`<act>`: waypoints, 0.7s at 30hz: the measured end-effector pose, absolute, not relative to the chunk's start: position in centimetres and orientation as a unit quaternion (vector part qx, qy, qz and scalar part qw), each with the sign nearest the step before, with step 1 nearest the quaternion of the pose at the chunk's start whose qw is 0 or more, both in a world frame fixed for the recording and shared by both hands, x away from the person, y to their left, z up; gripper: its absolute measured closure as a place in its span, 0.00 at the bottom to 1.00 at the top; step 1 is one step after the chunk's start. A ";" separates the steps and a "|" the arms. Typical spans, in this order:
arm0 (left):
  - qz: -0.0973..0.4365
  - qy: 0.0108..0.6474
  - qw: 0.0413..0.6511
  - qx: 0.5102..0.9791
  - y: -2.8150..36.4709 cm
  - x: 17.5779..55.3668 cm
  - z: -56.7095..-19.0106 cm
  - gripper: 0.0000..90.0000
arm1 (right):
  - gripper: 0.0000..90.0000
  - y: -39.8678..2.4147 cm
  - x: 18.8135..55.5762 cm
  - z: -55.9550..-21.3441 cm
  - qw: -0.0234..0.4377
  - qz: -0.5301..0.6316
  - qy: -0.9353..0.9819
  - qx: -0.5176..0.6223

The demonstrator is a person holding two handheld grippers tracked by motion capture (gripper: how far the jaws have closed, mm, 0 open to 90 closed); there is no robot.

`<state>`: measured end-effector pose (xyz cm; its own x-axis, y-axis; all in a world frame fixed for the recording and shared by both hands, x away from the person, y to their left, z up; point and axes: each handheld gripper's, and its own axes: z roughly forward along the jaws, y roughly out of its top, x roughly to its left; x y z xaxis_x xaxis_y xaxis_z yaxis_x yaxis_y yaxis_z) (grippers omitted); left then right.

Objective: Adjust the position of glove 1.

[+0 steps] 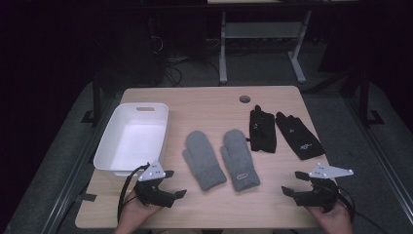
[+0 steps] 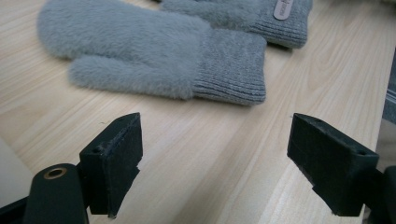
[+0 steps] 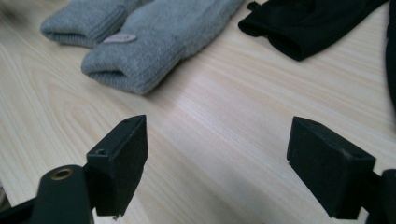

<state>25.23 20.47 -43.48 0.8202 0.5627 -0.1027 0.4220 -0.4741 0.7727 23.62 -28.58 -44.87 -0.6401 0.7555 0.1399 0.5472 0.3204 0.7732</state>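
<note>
Two grey mittens lie side by side mid-table, the left mitten (image 1: 203, 160) and the right mitten (image 1: 238, 159), whose cuff carries a small label. To their right lie two black gloves (image 1: 263, 129) (image 1: 300, 136). My left gripper (image 1: 176, 183) stands open near the front edge, pointing at the left mitten (image 2: 140, 51), with bare wood between its jaws (image 2: 224, 154). My right gripper (image 1: 291, 183) is open too, at the front right. It faces the labelled mitten's cuff (image 3: 154, 42) and a black glove (image 3: 303, 23), with nothing between its jaws (image 3: 217, 158).
A white plastic bin (image 1: 108, 144) stands empty at the table's left side, just behind my left gripper. The wooden table (image 1: 204, 105) has a round cable hole (image 1: 244, 99) at the back. Beyond the table are a dark floor and a desk frame.
</note>
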 end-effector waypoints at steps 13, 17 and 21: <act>0.069 0.263 0.416 0.868 18.6 24.7 -43.9 0.20 | 0.21 -26.2 24.9 -43.7 0.108 0.423 0.818 0.375; 0.070 0.248 0.413 0.874 17.7 24.6 -44.0 0.20 | 0.21 -25.5 25.5 -43.2 0.102 0.421 0.822 0.369; 0.067 0.238 0.408 0.879 17.0 24.5 -44.2 0.20 | 0.20 -24.6 26.5 -42.5 0.095 0.417 0.828 0.362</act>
<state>24.47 16.99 -44.22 0.8777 0.4731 -0.0764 0.3635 -0.5531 0.7496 26.52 -24.56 -42.52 -0.7200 0.6790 0.1436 0.5200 0.3908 0.7595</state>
